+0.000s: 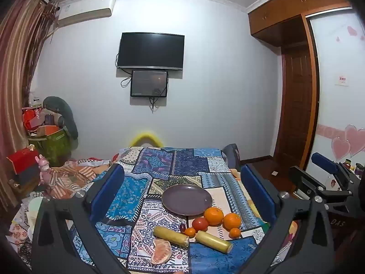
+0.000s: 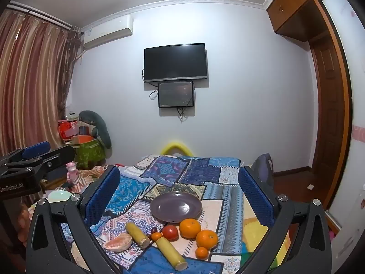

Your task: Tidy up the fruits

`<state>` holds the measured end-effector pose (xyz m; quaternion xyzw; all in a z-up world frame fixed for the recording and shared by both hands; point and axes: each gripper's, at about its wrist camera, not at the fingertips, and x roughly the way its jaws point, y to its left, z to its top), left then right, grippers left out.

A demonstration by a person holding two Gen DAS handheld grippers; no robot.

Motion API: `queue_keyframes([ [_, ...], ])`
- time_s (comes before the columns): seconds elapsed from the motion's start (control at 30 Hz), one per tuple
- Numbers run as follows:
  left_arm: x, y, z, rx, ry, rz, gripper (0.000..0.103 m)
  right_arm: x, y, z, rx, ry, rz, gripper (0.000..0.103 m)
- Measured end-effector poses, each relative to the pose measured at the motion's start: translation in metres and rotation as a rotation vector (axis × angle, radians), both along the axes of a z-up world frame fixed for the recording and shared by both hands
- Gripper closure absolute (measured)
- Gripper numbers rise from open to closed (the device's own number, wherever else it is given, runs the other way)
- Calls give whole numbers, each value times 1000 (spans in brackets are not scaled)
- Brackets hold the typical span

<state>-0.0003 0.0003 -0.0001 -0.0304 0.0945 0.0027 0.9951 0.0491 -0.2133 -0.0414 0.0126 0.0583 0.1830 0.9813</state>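
While both jaws gape, fruits (image 1: 205, 226) lie between.

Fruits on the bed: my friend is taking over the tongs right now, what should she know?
Left tongs: open, holding nothing.
Right tongs: open, holding nothing.
Purple plate: bare, on the patchwork cloth.
In front of it on the cloth: two big oranges, two small ones, a red tomato, a dark grape, two yellow sticks, a peeled pomelo piece.
Done: nothing yet.
Left: all the sorting.
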Motion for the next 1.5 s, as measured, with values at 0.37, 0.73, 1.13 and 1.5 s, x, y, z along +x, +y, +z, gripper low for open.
queue_keyframes([
  [0.37, 0, 3, 2, 5, -4, 4, 0, -4, -1, 3, 13, -5, -2, 0],
  [0.73, -5, -5, 4, 19, -19, 2, 0, -5, 1, 5, 12, -9, 2, 0],
  [1.13, -4, -5, 4, 29, -25, -3, 0, -5, 0, 4, 17, -10, 1, 0],
  [1.5, -4, -7, 4, 31, -27, -4, 0, -5, 0, 5, 20, -11, 2, 0],
])
